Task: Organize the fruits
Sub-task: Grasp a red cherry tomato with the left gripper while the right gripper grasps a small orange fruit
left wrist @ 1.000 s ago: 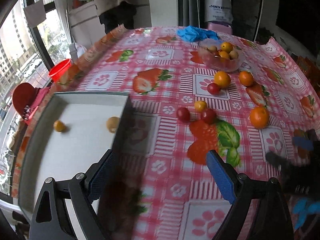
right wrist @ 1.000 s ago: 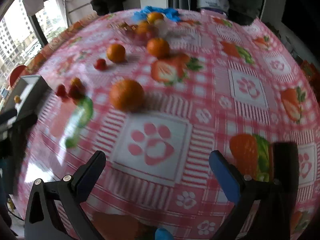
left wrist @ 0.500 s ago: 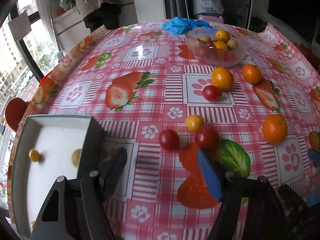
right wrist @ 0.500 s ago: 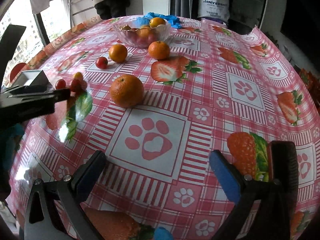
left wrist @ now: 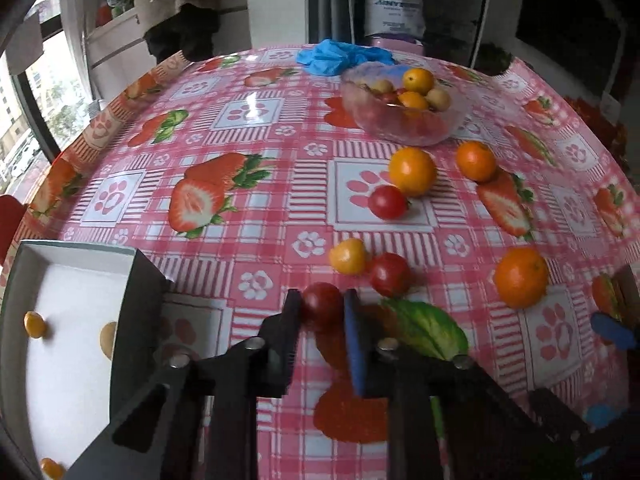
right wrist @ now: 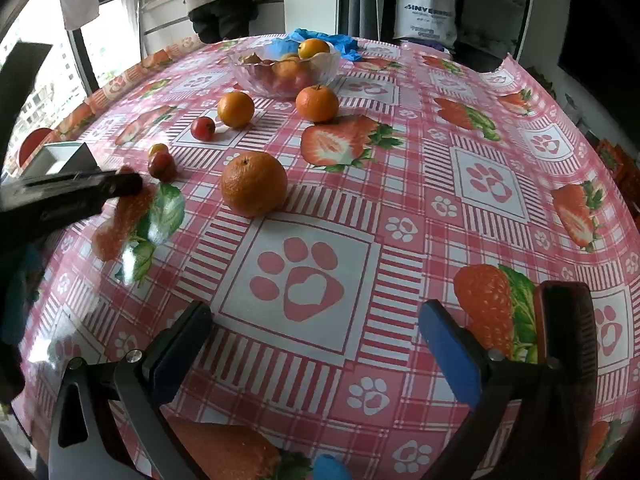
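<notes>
The only print you can make out is on a white bag [right wrist: 425, 12] standing behind the far edge of the table. In your right wrist view its top line of dark blue capitals looks like "SINVER…", with the ending blurred. Two smaller lines sit below it, too small to read. In your left wrist view the same bag [left wrist: 394, 8] shows only a smeared blue line, not legible.

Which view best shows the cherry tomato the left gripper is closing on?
The left wrist view: the cherry tomato sits in plain sight between the left gripper pads, pressed on both sides. In the right wrist view the left gripper's dark finger covers that spot, leaving only a red sliver at its tip.
</notes>
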Demonstrator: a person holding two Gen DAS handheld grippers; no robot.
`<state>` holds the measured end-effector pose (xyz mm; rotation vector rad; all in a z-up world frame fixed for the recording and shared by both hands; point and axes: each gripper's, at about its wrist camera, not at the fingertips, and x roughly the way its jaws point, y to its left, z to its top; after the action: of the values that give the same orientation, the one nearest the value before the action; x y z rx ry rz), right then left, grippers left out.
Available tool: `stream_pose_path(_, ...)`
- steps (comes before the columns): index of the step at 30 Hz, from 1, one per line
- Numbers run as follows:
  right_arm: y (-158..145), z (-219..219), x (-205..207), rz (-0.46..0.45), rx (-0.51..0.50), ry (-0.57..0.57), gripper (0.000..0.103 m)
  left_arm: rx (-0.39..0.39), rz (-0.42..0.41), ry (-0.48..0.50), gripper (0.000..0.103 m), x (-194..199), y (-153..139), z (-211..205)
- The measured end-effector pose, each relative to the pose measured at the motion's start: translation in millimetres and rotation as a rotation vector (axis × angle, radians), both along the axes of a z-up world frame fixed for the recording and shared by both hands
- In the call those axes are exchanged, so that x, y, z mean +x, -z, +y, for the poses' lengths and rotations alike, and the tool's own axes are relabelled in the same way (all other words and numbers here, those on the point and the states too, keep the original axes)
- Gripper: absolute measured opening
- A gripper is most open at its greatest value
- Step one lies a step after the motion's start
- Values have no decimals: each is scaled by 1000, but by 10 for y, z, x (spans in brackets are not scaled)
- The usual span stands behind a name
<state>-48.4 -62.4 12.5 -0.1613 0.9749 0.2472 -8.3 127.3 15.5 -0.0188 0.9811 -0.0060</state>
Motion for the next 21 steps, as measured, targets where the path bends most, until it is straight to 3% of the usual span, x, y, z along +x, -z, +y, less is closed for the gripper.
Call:
stream_pose_path(11,4,4,-8,-13,1,13,103,1,-20,17,22,-722,-3,-6)
stream_pose_path(14,-16,26,34,23,-12,11,103,10,-30,15,22,-813,3,0)
stream_pose_path(16,-92,54,90,57,31,-8,103,9,-32,13,22,-827,4,5)
stream_pose_path(21,-501,343,310,6,137,-74,103,6,-33,13,22,-822,0,9)
